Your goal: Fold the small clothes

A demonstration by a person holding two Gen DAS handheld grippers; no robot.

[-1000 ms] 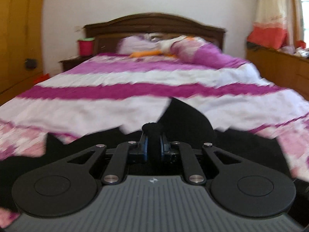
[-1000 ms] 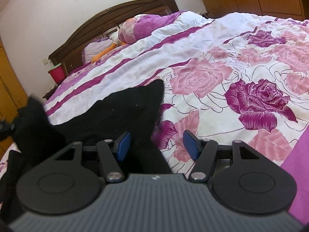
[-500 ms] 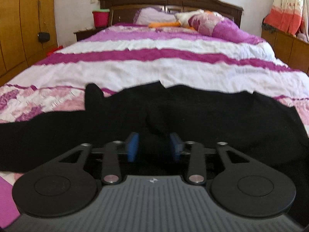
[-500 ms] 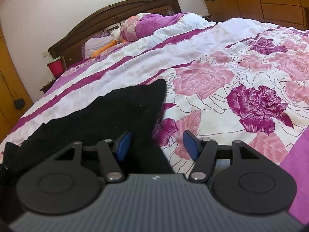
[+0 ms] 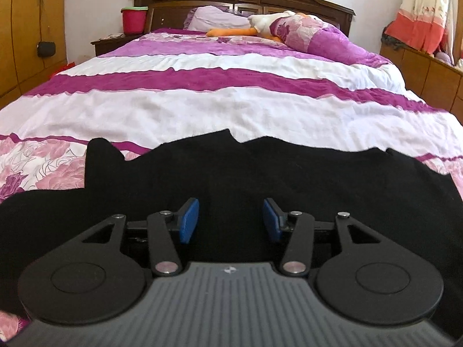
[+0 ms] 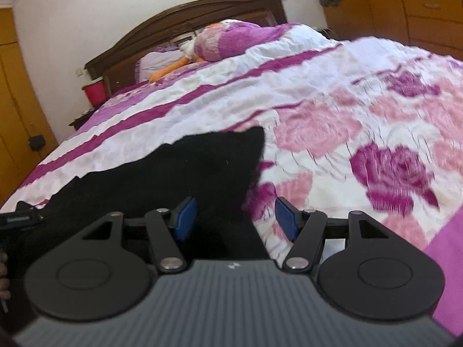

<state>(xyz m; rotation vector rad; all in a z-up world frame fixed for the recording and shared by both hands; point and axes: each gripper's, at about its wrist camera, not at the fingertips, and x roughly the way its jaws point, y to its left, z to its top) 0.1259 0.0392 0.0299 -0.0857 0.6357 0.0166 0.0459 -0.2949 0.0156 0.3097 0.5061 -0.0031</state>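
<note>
Black garment (image 5: 260, 179) lies spread on the bed (image 5: 202, 107); left gripper (image 5: 231, 220) opening, cloth between unpressed pads, right gripper (image 6: 235, 217) apart over its 3 o'clock edge; release step, next likely regrasping an edge to fold.

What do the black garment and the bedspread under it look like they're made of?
Black garment: soft matte fabric, perhaps knit or fleece; slightly fuzzy edge, no sheen, lies limp. Weave too dark to read.
Bedspread: thin crinkled woven cloth, likely cotton or a blend; fine wrinkles, printed roses and stripes, matte.

Black garment (image 6: 179, 173) on floral bedspread (image 6: 332, 133), between right gripper (image 6: 235, 217) parted fingers (image 6: 185, 217).
</note>
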